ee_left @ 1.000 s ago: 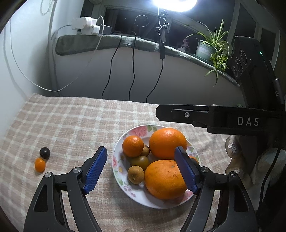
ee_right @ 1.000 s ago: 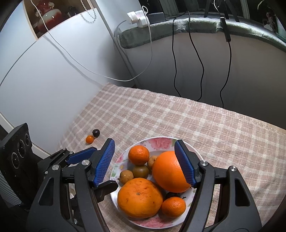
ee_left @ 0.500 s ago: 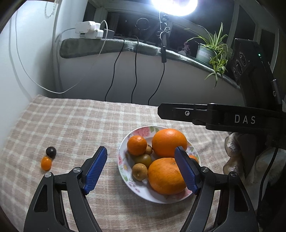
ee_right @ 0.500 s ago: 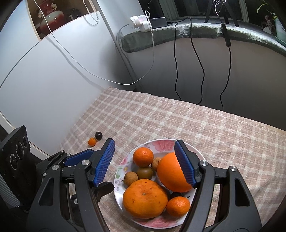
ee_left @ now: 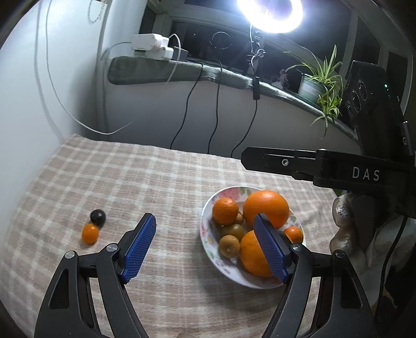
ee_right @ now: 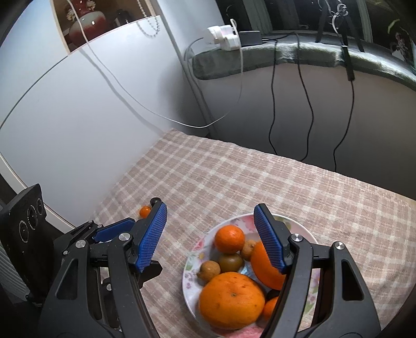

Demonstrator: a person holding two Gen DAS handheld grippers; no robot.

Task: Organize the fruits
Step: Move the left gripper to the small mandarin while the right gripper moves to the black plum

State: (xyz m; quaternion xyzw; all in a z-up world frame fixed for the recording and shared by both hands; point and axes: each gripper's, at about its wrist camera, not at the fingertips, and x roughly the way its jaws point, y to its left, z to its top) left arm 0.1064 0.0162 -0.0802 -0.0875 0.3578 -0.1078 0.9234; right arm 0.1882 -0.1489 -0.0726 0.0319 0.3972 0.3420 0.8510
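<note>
The left gripper (ee_left: 205,240) hangs above the checked cloth (ee_left: 145,182) that covers the tabletop, its blue-padded fingers (ee_left: 139,245) spread apart with nothing between them. Its right-hand finger sits in front of the plate's edge in the left wrist view, but it touches no fruit.

The right gripper (ee_right: 210,235) hovers just beside it, likewise with its fingers (ee_right: 153,238) held apart and empty. Seen from its own camera, one finger covers part of a large orange.

The floral plate (ee_left: 208,245) rests toward the right side of the tabletop, well back from the far edge. It holds two large oranges: the near orange (ee_right: 231,299) and the far orange (ee_left: 266,208). A mandarin (ee_left: 225,210) lies at the plate's far left. A second small mandarin (ee_left: 293,234) is tucked at the right rim. Between them sit a greenish-brown fruit (ee_left: 232,230) and two small tan round fruits (ee_right: 209,270), touching one another.

Two loose pieces lie on the cloth near the tabletop's left edge, well apart from the plate: a small orange fruit (ee_left: 89,234) and a dark round fruit (ee_left: 98,217), touching or nearly so.

Beyond the far edge, black cables (ee_left: 215,104) hang down the wall from a ledge that carries a white power strip (ee_left: 152,46) and a potted plant (ee_left: 319,83). A ring light (ee_left: 270,13) glares above.
</note>
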